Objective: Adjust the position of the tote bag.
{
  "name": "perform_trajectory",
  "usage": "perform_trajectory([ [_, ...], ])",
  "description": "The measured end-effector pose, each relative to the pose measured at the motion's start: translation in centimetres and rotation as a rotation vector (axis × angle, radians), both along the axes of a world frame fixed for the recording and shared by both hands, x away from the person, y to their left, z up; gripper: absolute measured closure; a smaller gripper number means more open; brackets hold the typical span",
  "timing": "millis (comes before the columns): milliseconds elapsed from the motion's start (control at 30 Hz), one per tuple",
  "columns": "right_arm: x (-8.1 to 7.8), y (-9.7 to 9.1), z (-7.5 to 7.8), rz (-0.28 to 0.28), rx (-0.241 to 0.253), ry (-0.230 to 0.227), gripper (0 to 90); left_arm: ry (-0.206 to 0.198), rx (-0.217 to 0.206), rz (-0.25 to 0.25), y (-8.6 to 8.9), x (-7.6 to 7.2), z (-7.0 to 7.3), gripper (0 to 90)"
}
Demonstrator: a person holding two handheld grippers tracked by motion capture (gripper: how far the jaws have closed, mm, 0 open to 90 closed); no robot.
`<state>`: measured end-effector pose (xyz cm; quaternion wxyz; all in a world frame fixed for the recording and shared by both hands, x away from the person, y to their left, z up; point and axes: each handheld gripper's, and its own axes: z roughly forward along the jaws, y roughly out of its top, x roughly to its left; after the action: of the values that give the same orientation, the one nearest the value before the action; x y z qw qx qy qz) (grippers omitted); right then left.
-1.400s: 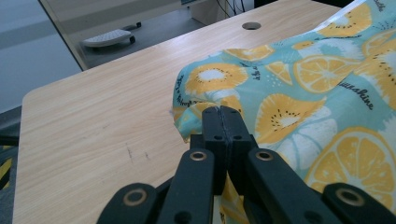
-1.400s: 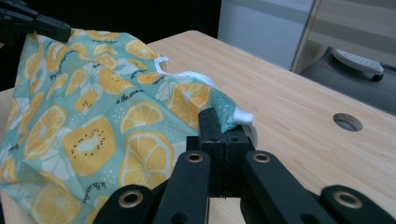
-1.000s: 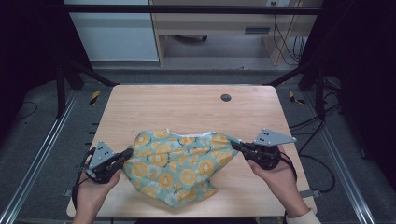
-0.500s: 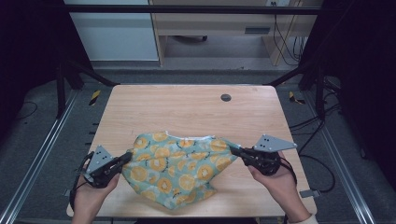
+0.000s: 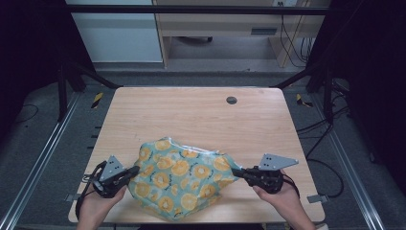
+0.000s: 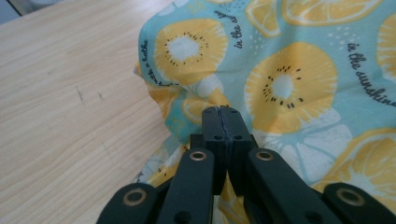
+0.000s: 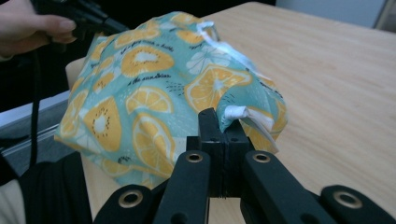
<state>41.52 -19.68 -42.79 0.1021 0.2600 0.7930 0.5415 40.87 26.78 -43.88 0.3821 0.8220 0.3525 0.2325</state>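
- Looking down from the high view, you hold a teal cloth [image 5: 184,179] printed with orange slices between both grippers, near the 6 o'clock edge of the wooden table [image 5: 191,115]. Your left gripper [image 5: 133,171] pinches the cloth's 9 o'clock edge, and your right gripper [image 5: 238,171] pinches its 3 o'clock corner. A small dark round fitting [image 5: 231,100] sits in the tabletop toward 12 o'clock, well apart from the cloth.
- Riding on the left gripper view, your left gripper [image 6: 225,110] shows its jaws pressed together, clamped on a fold of the cloth [image 6: 289,70]. The fabric spreads from 12 to 4 o'clock, with bare table [image 6: 70,93] at 9 o'clock.
- Riding on the right gripper view, your right gripper [image 7: 223,122] has its jaws closed on a bunched white-edged corner of the cloth [image 7: 154,88], which billows toward 11 o'clock. Your other hand [image 7: 30,25] sits at 10 o'clock, and the table [image 7: 336,84] runs off toward 2 o'clock.
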Motion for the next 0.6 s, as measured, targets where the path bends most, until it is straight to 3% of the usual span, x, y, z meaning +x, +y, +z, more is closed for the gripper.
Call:
perform_trajectory([
  [300, 0.3, 0.8, -1.6, 0.042, -0.058, 0.040, 90.0, 0.055, 0.034, -0.022, -0.4, 0.4, -1.4, 90.0],
  [333, 0.4, 0.9, -1.9, 0.047, -0.066, 0.049, 90.0, 0.080, 0.052, -0.029, -0.7, 0.6, -2.0, 90.0],
  [433, 0.7, 1.9, -3.1, 0.063, -0.146, 0.076, 90.0, 0.090, 0.076, -0.032, -1.1, 0.8, -2.4, 90.0],
  [600, 1.3, 2.8, -4.0, 0.064, -0.200, 0.102, 90.0, 0.103, 0.103, -0.032, -1.5, 1.0, -2.8, 90.0],
])
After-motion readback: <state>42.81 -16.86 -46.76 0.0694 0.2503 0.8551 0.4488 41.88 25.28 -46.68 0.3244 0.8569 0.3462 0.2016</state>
